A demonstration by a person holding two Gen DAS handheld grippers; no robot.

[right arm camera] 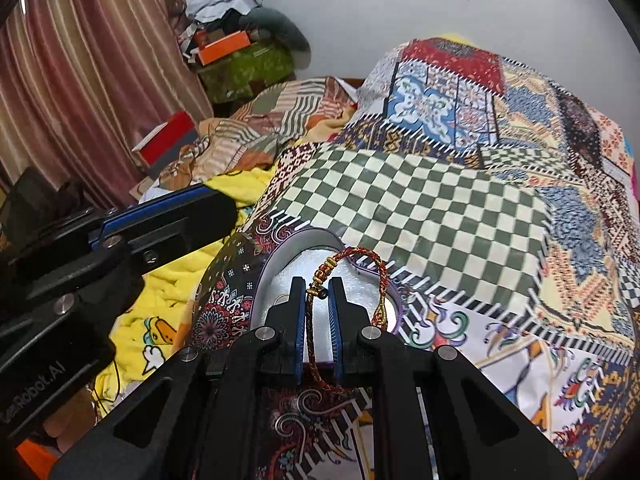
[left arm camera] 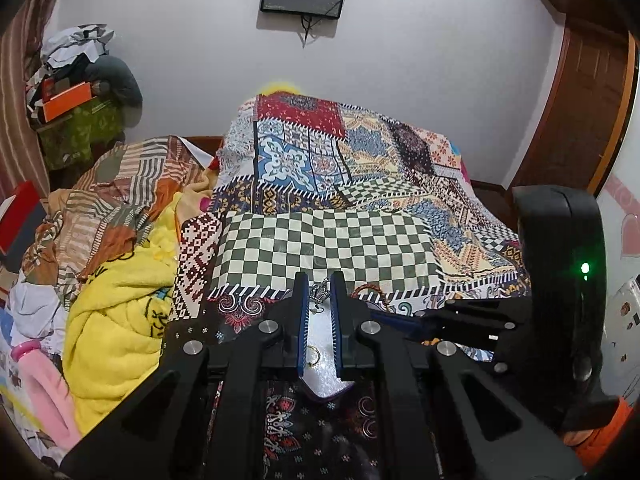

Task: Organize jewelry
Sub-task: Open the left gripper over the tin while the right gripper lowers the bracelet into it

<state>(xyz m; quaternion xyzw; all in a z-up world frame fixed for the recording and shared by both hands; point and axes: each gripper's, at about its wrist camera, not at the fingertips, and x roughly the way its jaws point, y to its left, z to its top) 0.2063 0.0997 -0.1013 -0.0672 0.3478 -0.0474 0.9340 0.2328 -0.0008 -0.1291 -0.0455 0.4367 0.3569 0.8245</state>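
Observation:
A small silver charm (left arm camera: 320, 291) hangs between the blue pads of my left gripper (left arm camera: 320, 277), which is shut on it. Under the fingers lies a white tray with a purple rim (left arm camera: 325, 390), and a gold ring (left arm camera: 314, 354) rests on it. In the right wrist view, my right gripper (right arm camera: 319, 281) is shut on a red and gold braided bracelet (right arm camera: 360, 255), whose loop arcs over the same tray (right arm camera: 276, 268). The two grippers sit side by side over the tray: the right gripper (left arm camera: 400, 320) shows at the left view's right, the left gripper (right arm camera: 224, 210) at the right view's left.
The tray sits on a patchwork bedspread (left arm camera: 328, 240) that rises into a checkered mound behind it. A yellow towel (left arm camera: 116, 312) and rumpled striped bedding (left arm camera: 112, 196) lie to the left. A red box (right arm camera: 172, 136), a curtain (right arm camera: 80, 80) and a cluttered stand (left arm camera: 76, 96) are farther left.

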